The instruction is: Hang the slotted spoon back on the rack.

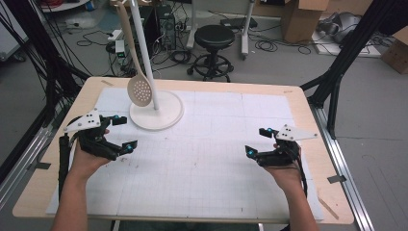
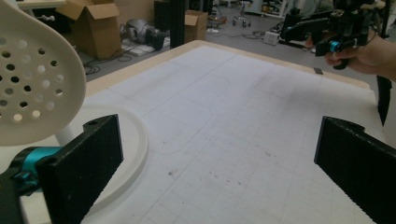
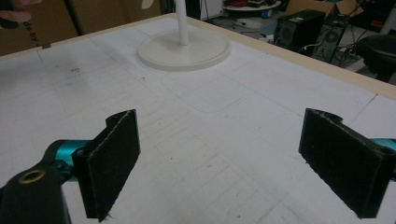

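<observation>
A cream slotted spoon [image 1: 139,89] hangs from a white stand, its perforated bowl just above the stand's round base [image 1: 166,118]. My left gripper [image 1: 124,132] is open at the table's left, close beside that base; the spoon bowl [image 2: 32,84] looms at the left of the left gripper view. At the table's right, my right gripper [image 1: 259,141] is open with nothing between its jaws. The stand base [image 3: 184,50] and its white pole [image 3: 181,21] appear far off in the right gripper view. The right gripper [image 2: 327,28] also appears across the mat in the left gripper view.
A white gridded mat [image 1: 202,159] covers the wooden table [image 1: 308,103]. Behind the table are a black stool [image 1: 214,43], cardboard boxes [image 1: 300,17] and floor cables. Black frame legs [image 1: 337,72] stand at the right.
</observation>
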The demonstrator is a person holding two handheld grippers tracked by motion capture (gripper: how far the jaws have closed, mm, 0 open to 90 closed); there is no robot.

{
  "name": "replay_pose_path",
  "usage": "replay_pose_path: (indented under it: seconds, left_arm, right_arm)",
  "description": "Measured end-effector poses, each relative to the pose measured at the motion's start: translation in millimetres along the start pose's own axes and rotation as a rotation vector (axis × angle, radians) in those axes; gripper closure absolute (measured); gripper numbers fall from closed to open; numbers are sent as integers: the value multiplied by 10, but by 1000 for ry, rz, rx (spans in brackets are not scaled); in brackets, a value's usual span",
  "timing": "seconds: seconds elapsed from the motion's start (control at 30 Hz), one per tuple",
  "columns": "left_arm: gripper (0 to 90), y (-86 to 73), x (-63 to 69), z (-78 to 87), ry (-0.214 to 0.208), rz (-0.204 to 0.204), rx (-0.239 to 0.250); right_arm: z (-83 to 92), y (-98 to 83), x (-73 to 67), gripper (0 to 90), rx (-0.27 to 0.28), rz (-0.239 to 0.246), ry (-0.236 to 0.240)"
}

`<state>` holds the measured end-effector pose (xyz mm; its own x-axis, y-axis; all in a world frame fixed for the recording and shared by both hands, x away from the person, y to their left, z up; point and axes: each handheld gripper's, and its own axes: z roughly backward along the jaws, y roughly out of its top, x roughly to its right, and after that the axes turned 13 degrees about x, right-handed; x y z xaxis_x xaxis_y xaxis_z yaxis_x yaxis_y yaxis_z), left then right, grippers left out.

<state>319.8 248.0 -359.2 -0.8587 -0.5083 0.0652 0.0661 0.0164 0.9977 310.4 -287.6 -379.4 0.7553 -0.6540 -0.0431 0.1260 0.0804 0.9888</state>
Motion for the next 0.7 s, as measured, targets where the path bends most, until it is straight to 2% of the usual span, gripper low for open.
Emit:
replay_pose_path:
  seconds: [0.4,0.7]
  left_arm:
    - [16,-18,-10,-9,4,7,-7]
    - [16,-52,-22,-40,2,9,-30]
  right_arm:
    - [-11,-11,-2,116,-4,-2,3]
    - [-12,-12,5,116,-2,-2,3]
